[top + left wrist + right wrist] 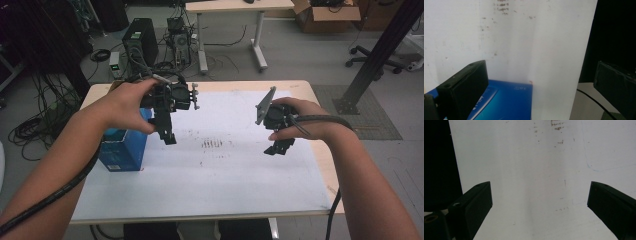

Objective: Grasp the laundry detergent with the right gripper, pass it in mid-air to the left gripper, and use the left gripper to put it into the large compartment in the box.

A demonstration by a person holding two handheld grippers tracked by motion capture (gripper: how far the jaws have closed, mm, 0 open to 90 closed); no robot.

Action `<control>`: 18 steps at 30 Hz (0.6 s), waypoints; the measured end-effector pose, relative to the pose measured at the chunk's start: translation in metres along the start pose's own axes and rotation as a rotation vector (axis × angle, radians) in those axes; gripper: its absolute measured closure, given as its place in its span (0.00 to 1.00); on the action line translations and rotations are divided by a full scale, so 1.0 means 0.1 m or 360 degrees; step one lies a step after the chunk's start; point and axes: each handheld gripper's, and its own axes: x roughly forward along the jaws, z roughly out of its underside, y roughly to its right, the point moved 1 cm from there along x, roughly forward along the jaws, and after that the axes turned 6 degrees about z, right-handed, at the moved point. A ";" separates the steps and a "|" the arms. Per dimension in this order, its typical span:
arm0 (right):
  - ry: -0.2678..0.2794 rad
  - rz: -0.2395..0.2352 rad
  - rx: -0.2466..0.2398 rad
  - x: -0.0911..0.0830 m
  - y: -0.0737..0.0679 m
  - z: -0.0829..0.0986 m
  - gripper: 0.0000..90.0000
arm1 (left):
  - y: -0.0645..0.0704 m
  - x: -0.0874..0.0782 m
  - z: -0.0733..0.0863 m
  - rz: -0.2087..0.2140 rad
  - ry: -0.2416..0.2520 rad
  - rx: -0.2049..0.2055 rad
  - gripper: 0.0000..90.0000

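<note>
Both grippers hang above the white sheet (225,165) with nothing between their jaws; we hold the left gripper (167,135) with its jaws spread wide, and in the left gripper view (540,82) the blue box (506,102) sits just below them; we hold the right gripper (279,147) spread just as wide over bare sheet (531,182), well apart from the box. Nearest to us on the left side of the table (320,150), the blue box (122,150) stands at the sheet's left edge, just beside and under our left hand (127,105); its long axis appears to run from the near edge toward the far edge, though our hand and forearm cover part of it. Between the grippers lies a patch of dark smudges (212,144); nothing stands between either gripper and the box. Beyond the table we see a computer tower (140,42), tangled cables (40,122), a second desk (235,7) and a cardboard box (327,15).
</note>
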 end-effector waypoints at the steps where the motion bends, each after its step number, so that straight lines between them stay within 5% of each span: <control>1: -0.0002 0.0002 -0.0005 -0.01 0.00 0.00 0.06 | 0.00 -0.01 0.00 -0.0002 -0.0005 0.0004 0.00; 18: 0.0000 0.0014 0.0003 -0.01 0.06 -0.03 0.06 | -0.06 0.04 0.02 0.0004 0.0025 0.0007 0.00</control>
